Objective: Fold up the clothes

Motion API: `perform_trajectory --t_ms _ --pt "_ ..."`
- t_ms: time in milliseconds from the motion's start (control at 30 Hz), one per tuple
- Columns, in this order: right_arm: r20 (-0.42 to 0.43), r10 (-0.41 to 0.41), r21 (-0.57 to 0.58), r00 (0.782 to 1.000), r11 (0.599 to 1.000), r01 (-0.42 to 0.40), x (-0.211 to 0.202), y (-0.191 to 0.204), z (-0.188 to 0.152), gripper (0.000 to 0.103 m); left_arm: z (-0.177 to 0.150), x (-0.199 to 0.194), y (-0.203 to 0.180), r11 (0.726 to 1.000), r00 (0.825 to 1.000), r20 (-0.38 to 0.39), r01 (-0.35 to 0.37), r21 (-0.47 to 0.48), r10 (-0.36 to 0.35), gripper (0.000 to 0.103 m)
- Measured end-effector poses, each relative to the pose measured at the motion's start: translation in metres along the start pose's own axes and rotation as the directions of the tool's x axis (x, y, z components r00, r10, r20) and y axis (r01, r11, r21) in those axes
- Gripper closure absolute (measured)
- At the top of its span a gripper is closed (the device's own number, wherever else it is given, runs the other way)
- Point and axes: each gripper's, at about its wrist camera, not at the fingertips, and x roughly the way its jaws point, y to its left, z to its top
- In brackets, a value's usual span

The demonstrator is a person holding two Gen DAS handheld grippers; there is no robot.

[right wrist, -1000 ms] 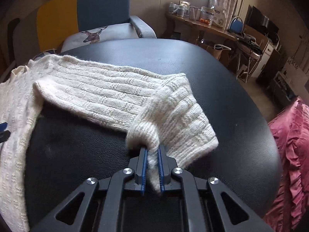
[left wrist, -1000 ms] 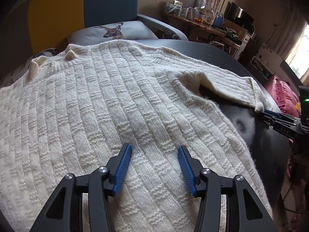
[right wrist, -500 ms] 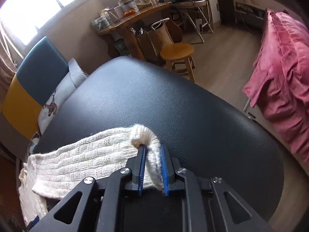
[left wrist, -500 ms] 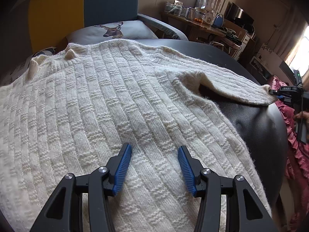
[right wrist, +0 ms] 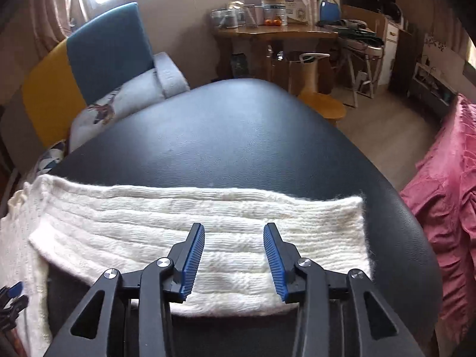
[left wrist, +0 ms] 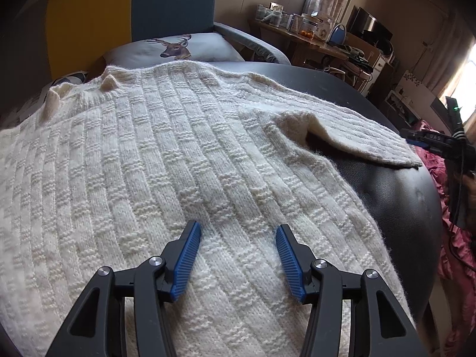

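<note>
Sweater (left wrist: 166,160) lies spread on the black bench (right wrist: 238,136); its sleeve (right wrist: 208,238) stretches flat. Left claw (left wrist: 238,255) hovers apart above the knit; right claw (right wrist: 234,257) is opening, pads off the sleeve.

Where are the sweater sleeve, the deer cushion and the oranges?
sweater sleeve (right wrist: 226,226): right wrist view, middle of the flattened knit.
deer cushion (left wrist: 175,48): left wrist view, on the printed deer head.
oranges (right wrist: 273,22): right wrist view, fruit on the wooden table.

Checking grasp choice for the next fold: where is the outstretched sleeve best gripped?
At the cuff end of the sleeve, coming from the table's right edge: it lies flat with that end free. The right gripper, jaws opening, holds nothing.
</note>
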Motion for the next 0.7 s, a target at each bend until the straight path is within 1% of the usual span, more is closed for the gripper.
perform_trajectory --t_ms 33,67,133,233,333,367,433,500,567,633,667,700 --pt "0.002 -0.036 0.006 0.999 0.999 0.036 0.004 -0.001 -0.003 0.060 0.000 0.000 0.000 1.000 1.000 0.001 0.002 -0.002 -0.002 0.049" --pt "0.020 -0.036 -0.013 0.999 0.999 0.036 0.002 0.000 -0.007 0.059 0.000 0.000 0.001 1.000 1.000 0.002 0.003 -0.003 -0.003 0.049" --pt "0.016 -0.044 -0.071 0.999 0.996 0.045 0.003 0.003 -0.008 0.059 0.000 0.000 0.002 1.000 1.000 0.002 0.007 -0.008 -0.007 0.049" --pt "-0.008 -0.007 -0.082 1.000 0.997 0.006 0.002 -0.005 -0.007 0.059 0.004 -0.003 0.004 0.999 1.000 -0.013 0.016 -0.035 -0.017 0.049" --pt "-0.032 0.016 -0.079 0.999 0.997 -0.019 0.001 -0.015 -0.005 0.059 0.019 -0.006 0.011 0.995 0.996 -0.056 0.062 -0.080 -0.067 0.049" --pt "-0.035 0.020 -0.078 0.999 0.997 -0.023 0.001 -0.018 -0.004 0.059 0.026 -0.009 0.014 0.993 0.995 -0.050 0.079 -0.091 -0.084 0.050" --pt "-0.029 0.010 -0.087 1.000 0.996 -0.013 0.001 -0.016 -0.003 0.058 0.043 -0.017 0.018 0.991 0.994 -0.017 0.103 -0.083 -0.104 0.050" --pt "-0.021 -0.016 -0.112 1.000 0.994 0.014 0.002 -0.011 -0.003 0.057 0.063 -0.022 0.016 0.992 0.993 0.008 0.120 -0.047 -0.120 0.050" --pt "-0.017 -0.041 -0.133 0.999 0.990 0.039 0.002 -0.005 -0.004 0.057 0.085 -0.019 0.011 0.992 0.992 0.011 0.126 -0.007 -0.126 0.050" --pt "-0.011 -0.031 -0.127 0.999 0.991 0.030 0.001 -0.007 -0.005 0.057 0.110 -0.013 0.006 0.991 0.991 0.015 0.134 0.028 -0.134 0.050" --pt "-0.007 -0.021 -0.120 1.000 0.993 0.020 0.000 -0.008 -0.006 0.057 0.122 -0.009 0.003 0.989 0.990 0.014 0.141 0.049 -0.142 0.052" --pt "-0.002 -0.010 -0.113 1.000 0.994 0.010 0.000 -0.010 -0.007 0.056 0.135 -0.004 0.001 0.986 0.988 0.011 0.153 0.072 -0.154 0.057"
